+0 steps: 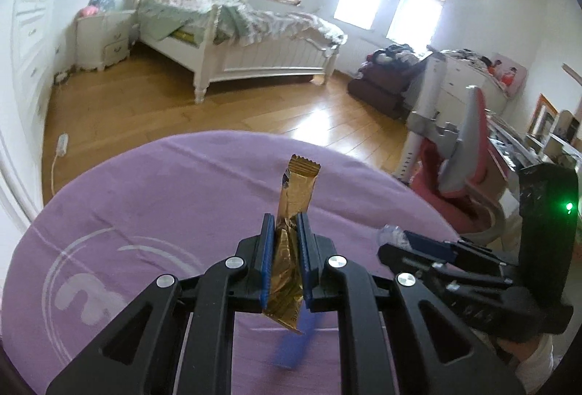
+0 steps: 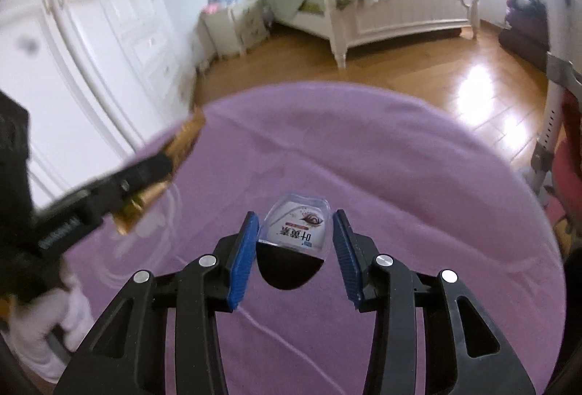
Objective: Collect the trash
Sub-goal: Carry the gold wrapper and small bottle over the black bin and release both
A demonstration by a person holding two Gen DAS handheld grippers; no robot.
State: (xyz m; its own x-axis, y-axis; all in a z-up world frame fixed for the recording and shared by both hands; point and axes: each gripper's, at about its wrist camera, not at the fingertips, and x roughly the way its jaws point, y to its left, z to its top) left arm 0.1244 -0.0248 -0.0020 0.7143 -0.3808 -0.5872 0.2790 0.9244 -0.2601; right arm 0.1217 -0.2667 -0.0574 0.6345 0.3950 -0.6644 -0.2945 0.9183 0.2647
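Left wrist view: a gold wrapper [image 1: 291, 231], light and crinkly, is pinched mid-length by the left gripper [image 1: 285, 224] above the purple cover [image 1: 145, 213]. Right, a small slippery plastic bottle [image 2: 296, 231] sits between the spread right gripper [image 2: 296, 224]; its flat sides are best squeezed.

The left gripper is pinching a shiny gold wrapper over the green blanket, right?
Not quite: the blanket is purple, not green. The left wrist view shows the left gripper pinching the gold wrapper above it.
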